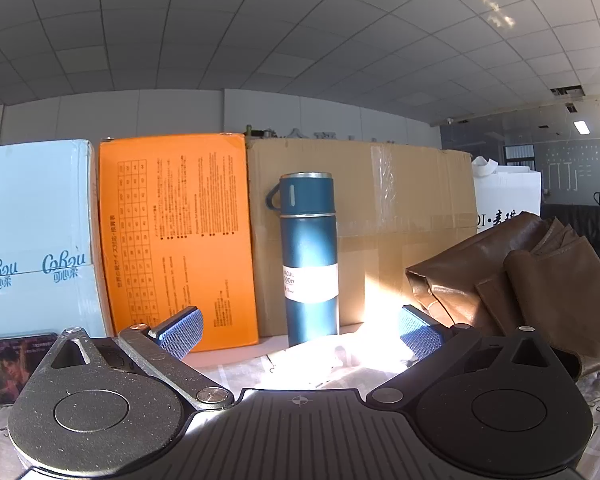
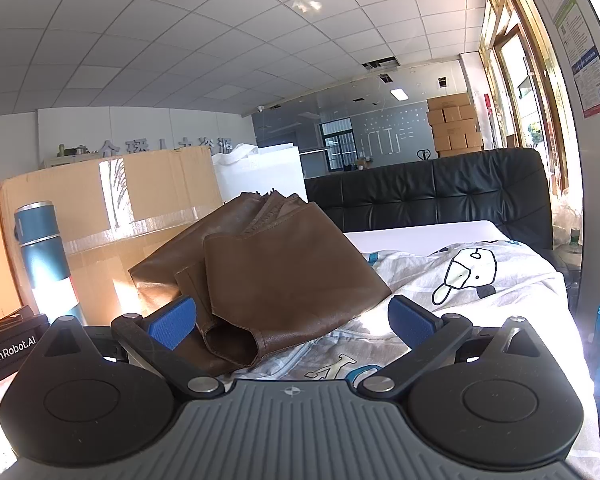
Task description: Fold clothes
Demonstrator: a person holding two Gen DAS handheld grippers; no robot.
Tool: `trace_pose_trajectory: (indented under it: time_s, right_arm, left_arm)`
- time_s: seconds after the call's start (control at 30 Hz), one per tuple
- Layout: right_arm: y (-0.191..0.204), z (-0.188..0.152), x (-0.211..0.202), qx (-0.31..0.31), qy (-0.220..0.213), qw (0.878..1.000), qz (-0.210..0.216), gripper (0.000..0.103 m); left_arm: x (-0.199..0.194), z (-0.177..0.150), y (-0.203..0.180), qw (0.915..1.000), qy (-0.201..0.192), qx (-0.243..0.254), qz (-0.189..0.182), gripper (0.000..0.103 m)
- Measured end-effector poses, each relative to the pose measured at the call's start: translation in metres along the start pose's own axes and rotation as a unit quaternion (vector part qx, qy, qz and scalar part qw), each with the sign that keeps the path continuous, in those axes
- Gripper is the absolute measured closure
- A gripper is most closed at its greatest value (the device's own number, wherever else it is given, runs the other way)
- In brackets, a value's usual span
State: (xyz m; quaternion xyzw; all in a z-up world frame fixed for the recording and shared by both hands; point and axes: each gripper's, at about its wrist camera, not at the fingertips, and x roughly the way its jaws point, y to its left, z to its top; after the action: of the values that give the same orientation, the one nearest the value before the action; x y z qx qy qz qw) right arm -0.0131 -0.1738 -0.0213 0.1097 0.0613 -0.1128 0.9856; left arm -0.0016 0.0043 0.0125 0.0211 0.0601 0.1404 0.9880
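Surface: a table spread with a pale printed garment (image 2: pixel 472 280), sunlit, in an office with a tiled ceiling; boxes line the far edge.
Left gripper (image 1: pixel 300 334): fingers spread wide with nothing between the blue pads (image 1: pixel 180 332); it sits low over a glare-washed patch of the cloth.
Right gripper (image 2: pixel 294 322): fingers likewise spread and empty, pointing at the open cuff of the brown leather garment (image 2: pixel 268 272).
Brown garment, relative to fingers: it lies heaped and partly doubled on top of the printed garment. In the right wrist view its cuff sits between the two pads, just ahead of them, nearer the left pad; whether it touches that pad I cannot tell. In the left wrist view it lies off to the right, beyond the right pad.
Step in hand: probably reaching for a first hold on the brown garment; no fold looks finished.
Doing it well: take an edge or corner, not the bulky middle, and pinch one layer only; leather-like material may slide, so close fully before lifting.
Risk: the blue flask (image 1: pixel 309 260) stands upright just beyond the left gripper, against the cardboard box (image 1: pixel 400 208); a dragged sleeve could tip it.
Farther back: an orange box (image 1: pixel 176 236), then a black sofa (image 2: pixel 440 188).
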Motion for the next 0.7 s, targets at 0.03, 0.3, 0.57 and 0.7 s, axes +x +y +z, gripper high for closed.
trace_pose_trajectory:
  time_s: [0.03, 0.3, 0.57, 0.7]
  right_arm:
    - [-0.0003, 0.0000, 0.0001, 0.000, 0.000, 1.000, 0.000, 0.000]
    - [-0.0003, 0.0005, 0.0003, 0.000, 0.001, 1.000, 0.001, 0.000]
    - [-0.0007, 0.0005, 0.0005, 0.000, 0.002, 1.000, 0.002, 0.000]
    - [-0.0006, 0.0007, 0.0008, 0.000, 0.003, 1.000, 0.003, 0.000]
  left_arm:
    - [0.0001, -0.0001, -0.0001, 1.0000, 0.000, 0.000, 0.000, 0.000]
    - [0.0009, -0.0004, -0.0002, 1.0000, 0.002, 0.001, 0.002, 0.000]
    - [0.0018, -0.0007, -0.0002, 1.0000, 0.003, 0.002, 0.002, 0.000]
    - [0.0024, -0.0007, 0.0001, 1.0000, 0.003, 0.003, 0.003, 0.000]
